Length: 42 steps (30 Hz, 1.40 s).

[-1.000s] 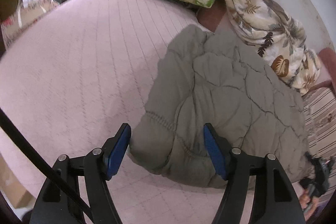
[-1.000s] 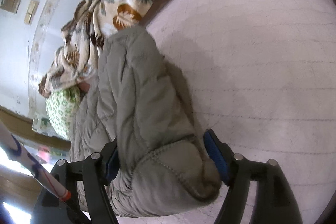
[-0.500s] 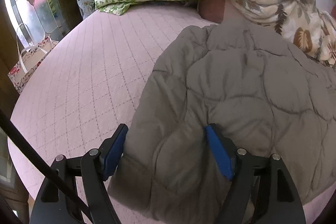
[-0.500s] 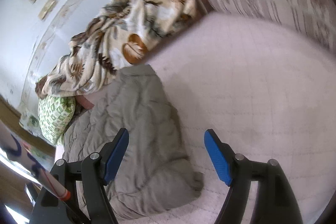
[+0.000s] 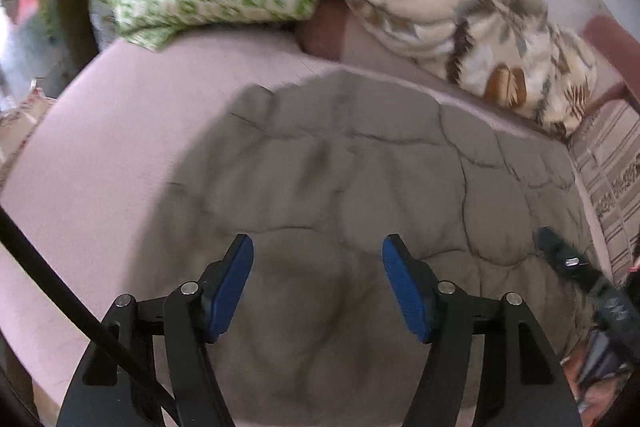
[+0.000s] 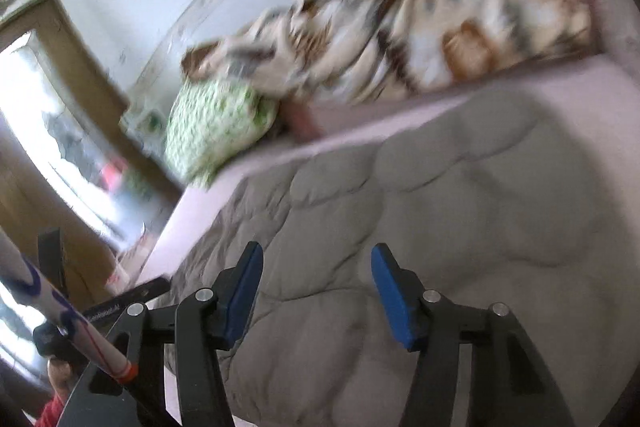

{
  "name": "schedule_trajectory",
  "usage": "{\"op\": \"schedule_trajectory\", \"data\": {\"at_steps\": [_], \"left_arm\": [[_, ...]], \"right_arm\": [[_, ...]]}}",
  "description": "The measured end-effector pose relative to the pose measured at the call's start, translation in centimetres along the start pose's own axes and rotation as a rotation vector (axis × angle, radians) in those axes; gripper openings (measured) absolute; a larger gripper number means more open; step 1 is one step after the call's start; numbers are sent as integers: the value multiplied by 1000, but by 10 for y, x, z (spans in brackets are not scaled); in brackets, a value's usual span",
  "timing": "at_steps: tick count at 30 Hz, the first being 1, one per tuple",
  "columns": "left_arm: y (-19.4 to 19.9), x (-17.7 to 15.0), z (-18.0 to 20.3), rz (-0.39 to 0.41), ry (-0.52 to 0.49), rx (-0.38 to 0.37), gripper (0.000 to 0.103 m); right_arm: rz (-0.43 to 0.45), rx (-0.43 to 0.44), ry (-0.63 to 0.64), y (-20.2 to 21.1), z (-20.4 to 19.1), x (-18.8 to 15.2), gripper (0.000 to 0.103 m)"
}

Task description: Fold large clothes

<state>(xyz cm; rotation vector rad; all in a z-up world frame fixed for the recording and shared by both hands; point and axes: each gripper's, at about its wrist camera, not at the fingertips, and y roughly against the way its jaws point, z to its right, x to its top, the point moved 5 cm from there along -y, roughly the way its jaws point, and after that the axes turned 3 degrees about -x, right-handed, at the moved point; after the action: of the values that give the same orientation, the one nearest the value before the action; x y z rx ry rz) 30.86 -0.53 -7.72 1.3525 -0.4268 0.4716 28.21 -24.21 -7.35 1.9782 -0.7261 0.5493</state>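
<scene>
One quilted grey jacket [image 5: 360, 187] lies under two open tongs.

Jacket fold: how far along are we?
Done: the grey quilted jacket lies in a compact folded slab on the pink bed. In hand: nothing; the left tongs and right tongs are both open over it. Left: possibly another fold or smoothing; blur hides whether the edges line up.
</scene>
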Motion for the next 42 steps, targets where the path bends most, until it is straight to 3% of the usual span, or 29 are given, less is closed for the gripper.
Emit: {"op": "schedule_trajectory", "data": {"at_steps": [1,3,4,6,10,13,16,18,19,20,22,25,27,30,33,35,37,40,42], "left_arm": [[-10,-2,7,-10,-13,13,66],[-25,-2,14,2,-44,67,67],[-29,-2,17,14,-58,87,68],[-29,-3,19,24,-71,98,69],[-33,3,18,23,-98,103,72],[-32,9,16,4,-86,93,71],[-21,27,30,40,-115,64,70],[-20,37,43,55,-141,63,70],[-22,44,49,58,-150,62,70],[-26,54,58,58,-154,58,70],[-37,68,70,43,-148,47,70],[-66,95,86,-5,-115,18,70],[-85,105,87,-31,-80,4,70],[-117,115,79,-71,-63,35,70],[-141,123,63,-74,-62,81,72],[-153,131,46,-71,-47,129,72],[-161,138,27,-73,-27,180,72],[-172,148,-12,-88,45,235,72],[-176,149,-39,-101,104,249,72]], "right_arm": [[-24,-24,-1,-10,7,-2,58],[-34,-77,-32,-19,29,0,36],[-25,-117,-64,-19,47,5,17],[15,-168,-141,-10,79,15,12],[54,-170,-392,2,154,21,5],[90,-221,-451,16,177,25,5],[99,-246,-449,25,175,31,6],[111,-251,-418,31,162,36,10],[119,-249,-404,32,156,39,19],[129,-224,-397,31,149,43,29],[127,-108,-421,23,136,54,36],[97,27,-427,2,116,71,36],[21,129,-422,-31,100,80,37],[-80,175,-386,-76,89,84,37],[-96,100,-353,-96,104,89,33],[-72,61,-375,-95,123,94,21],[-40,-1,-417,-87,152,97,19],[-13,-17,-518,-79,193,96,7],[7,-54,-561,-73,214,92,7]]}}
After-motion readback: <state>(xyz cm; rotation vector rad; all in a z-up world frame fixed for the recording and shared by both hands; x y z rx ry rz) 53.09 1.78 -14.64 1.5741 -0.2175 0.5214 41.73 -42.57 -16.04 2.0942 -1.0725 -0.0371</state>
